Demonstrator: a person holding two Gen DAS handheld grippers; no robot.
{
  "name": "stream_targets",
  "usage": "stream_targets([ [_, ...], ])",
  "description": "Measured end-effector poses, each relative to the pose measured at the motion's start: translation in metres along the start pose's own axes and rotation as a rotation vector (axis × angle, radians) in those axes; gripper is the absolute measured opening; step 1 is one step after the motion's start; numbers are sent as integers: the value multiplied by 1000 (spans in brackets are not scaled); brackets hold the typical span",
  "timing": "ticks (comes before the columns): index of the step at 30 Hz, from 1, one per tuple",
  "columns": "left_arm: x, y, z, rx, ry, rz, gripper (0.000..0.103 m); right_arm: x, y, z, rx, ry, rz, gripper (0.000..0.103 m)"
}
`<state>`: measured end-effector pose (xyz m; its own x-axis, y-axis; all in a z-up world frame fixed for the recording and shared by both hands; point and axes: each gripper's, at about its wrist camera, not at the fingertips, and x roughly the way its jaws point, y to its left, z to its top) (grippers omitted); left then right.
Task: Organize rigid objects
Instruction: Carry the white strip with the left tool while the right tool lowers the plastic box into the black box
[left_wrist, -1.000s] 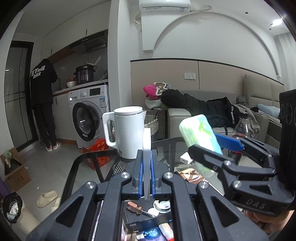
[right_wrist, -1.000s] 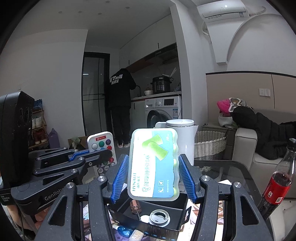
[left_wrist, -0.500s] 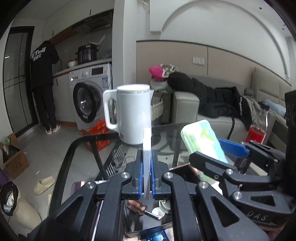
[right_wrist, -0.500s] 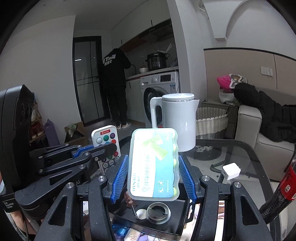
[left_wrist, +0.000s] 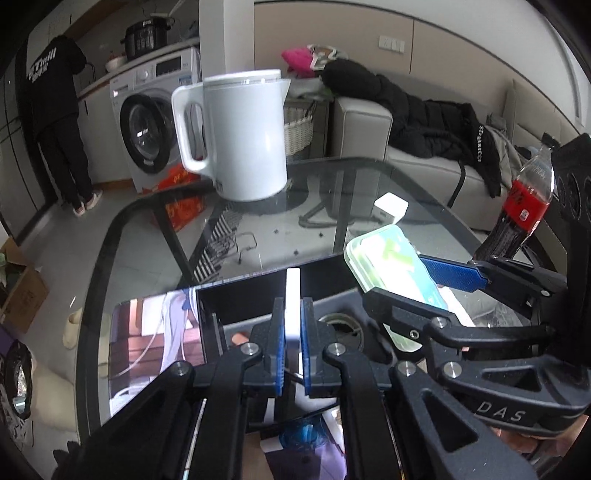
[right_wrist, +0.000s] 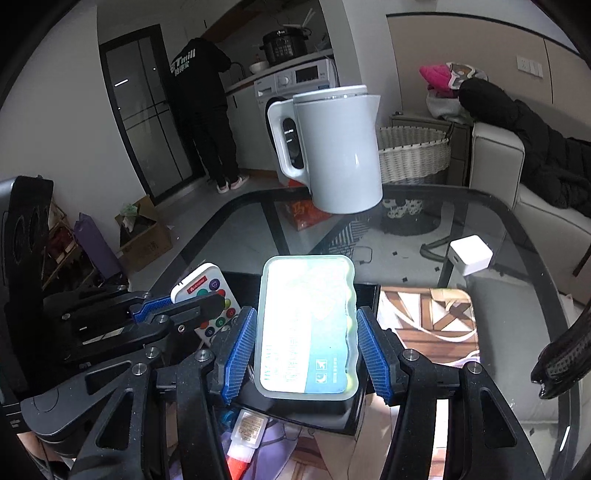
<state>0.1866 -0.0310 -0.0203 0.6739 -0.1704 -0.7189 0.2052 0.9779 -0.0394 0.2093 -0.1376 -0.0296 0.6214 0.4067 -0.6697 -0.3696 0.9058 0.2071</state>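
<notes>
My left gripper (left_wrist: 292, 332) is shut on a thin white remote control (left_wrist: 293, 302), seen edge-on; its button face shows in the right wrist view (right_wrist: 207, 295). My right gripper (right_wrist: 306, 343) is shut on a green and white plastic case (right_wrist: 308, 325), also seen in the left wrist view (left_wrist: 391, 273). Both hold their objects just above an open black box (left_wrist: 258, 291) on the glass table (left_wrist: 332, 192). A round lid and other small items lie in the box, mostly hidden by the fingers.
A white kettle (left_wrist: 243, 136) stands at the table's far side. A small white cube (right_wrist: 471, 254) and a cola bottle (left_wrist: 521, 206) are to the right. Printed mats (right_wrist: 428, 317) lie under the box. A person stands by the washing machine (left_wrist: 147, 122).
Both grippers have tilted down and lowered toward the black box, each keeping its object. The table and box now fill more of the views.
</notes>
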Motion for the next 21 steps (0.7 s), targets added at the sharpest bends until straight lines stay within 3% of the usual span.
stream_targets([
  [8, 19, 7, -7, -12, 121, 10, 4, 18, -2, -15, 19, 97, 19, 56],
  [21, 20, 12, -10, -33, 140, -2, 7, 20, 0, -13, 14, 119, 5, 56],
])
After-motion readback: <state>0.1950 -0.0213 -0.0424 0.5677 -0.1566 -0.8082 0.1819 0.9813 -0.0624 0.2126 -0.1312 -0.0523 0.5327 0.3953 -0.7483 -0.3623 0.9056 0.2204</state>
